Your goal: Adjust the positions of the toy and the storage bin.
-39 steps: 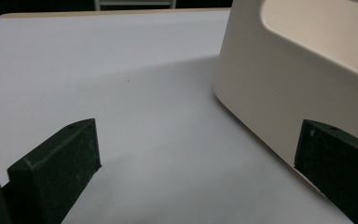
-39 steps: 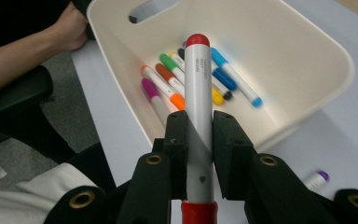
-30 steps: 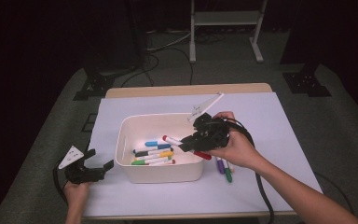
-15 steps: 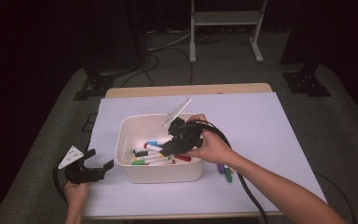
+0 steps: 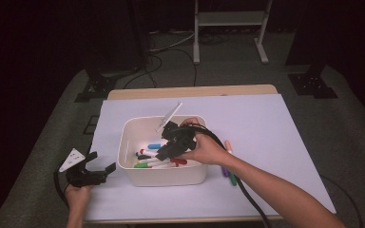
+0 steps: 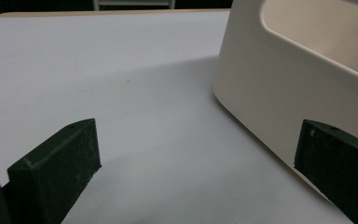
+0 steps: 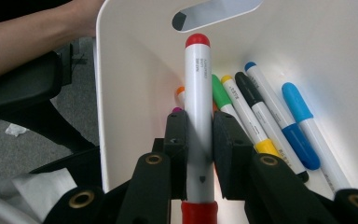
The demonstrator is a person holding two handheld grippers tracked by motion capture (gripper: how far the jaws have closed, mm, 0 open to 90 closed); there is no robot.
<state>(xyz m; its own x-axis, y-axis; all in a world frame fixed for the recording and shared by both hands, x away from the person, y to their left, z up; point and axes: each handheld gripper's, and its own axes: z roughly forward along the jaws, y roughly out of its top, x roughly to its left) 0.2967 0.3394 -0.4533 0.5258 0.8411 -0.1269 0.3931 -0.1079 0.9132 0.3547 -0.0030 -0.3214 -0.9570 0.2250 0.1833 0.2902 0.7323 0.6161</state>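
right gripper [image 7: 199, 140] clamped on red-capped marker [image 7: 198, 107], over white bin [image 5: 128, 142] to drop it with the other markers [image 7: 261, 121] | left gripper [image 6: 200, 177] jaws apart, idle on bench [image 6: 121, 93] beside bin

Glossy smooth plastic marker [image 7: 198, 116], matt white plastic bin [image 5: 128, 164], matt paper sheet [image 5: 275, 123]

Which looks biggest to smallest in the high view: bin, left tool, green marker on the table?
1. Bin, by far the largest.
2. Left tool, jaws spread wide beside the bin.
3. Green marker, a short stub showing beside the right forearm; part of it may be hidden, so its real length is unsure.
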